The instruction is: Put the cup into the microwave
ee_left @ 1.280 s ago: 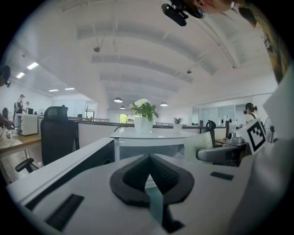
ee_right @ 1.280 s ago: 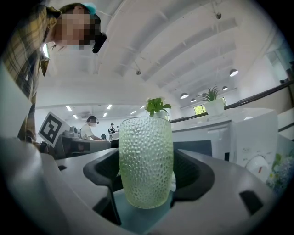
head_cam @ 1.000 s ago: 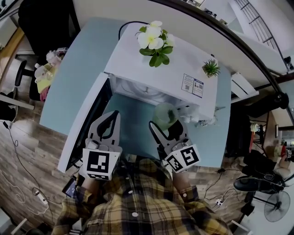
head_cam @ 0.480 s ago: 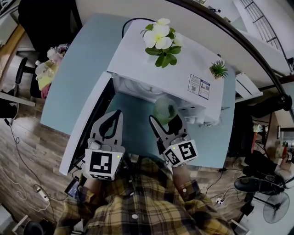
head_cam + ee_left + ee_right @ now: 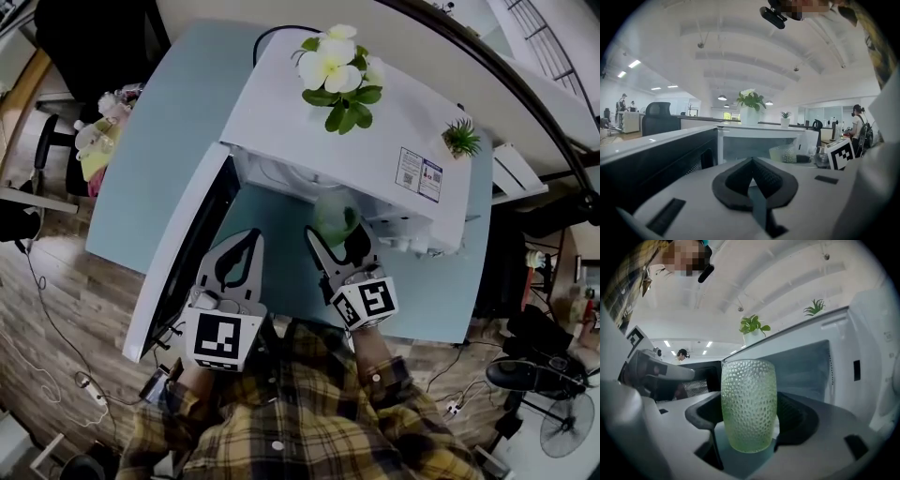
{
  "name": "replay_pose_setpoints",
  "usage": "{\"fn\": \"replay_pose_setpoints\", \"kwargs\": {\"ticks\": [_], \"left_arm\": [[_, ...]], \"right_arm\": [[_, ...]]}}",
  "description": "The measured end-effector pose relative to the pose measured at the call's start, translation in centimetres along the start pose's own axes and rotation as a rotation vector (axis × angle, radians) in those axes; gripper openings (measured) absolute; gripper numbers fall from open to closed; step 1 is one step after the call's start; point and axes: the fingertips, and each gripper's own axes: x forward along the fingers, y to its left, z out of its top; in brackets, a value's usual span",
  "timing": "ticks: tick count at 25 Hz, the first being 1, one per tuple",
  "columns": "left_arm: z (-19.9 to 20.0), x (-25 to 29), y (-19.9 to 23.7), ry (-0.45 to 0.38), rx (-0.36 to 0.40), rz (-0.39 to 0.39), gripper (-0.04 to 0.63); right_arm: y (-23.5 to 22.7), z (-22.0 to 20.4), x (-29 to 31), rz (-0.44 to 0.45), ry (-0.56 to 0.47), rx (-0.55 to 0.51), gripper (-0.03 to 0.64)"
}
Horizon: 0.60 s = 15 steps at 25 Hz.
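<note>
Holding a pale green dimpled glass cup (image 5: 335, 220) at the mouth of the open white microwave oven (image 5: 347, 141), the right gripper (image 5: 339, 246) is at the carry-in step, as I judge it. In the head view the cup sits at the gripper's 12 o'clock, just at the front edge of the cavity and above the light blue worktop (image 5: 159, 141). The oven's dark-lined door (image 5: 178, 253) swings out toward 8 o'clock. The left gripper (image 5: 246, 239) hangs beside the door, at the right one's 9 o'clock.

In the left gripper view the left jaws are pressed together with nothing between them. The cup (image 5: 783, 153) shows off at 2 o'clock, before the cavity.

In the right gripper view the jaws pinch the cup (image 5: 749, 404) by its lower half, one pad on each side. Its long axis stands vertical, rim up and base down, crosswise to the jaws' reach. The cavity (image 5: 806, 371) opens beyond it, toward 1 o'clock.

The next move likely calls for pushing forward with the cup kept level under the cavity roof. It should then be lowered until the base rests on the oven floor before the jaws spread.
</note>
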Motion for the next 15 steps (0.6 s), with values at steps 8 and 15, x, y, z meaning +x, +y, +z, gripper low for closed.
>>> {"fn": "replay_pose_setpoints", "kwargs": {"ticks": [8,15], "left_arm": [[-1.6,0.6,-0.9,0.019,-0.002,-0.019,-0.009],[-2.4,0.8,-0.7,0.041,0.001,-0.019,-0.009]], "right_arm": [[-0.8,-1.4,2.6,0.001,-0.004,-0.036,0.355],[-1.3,-2.8,5.2,-0.022,0.015,-0.048,0.356]]}}
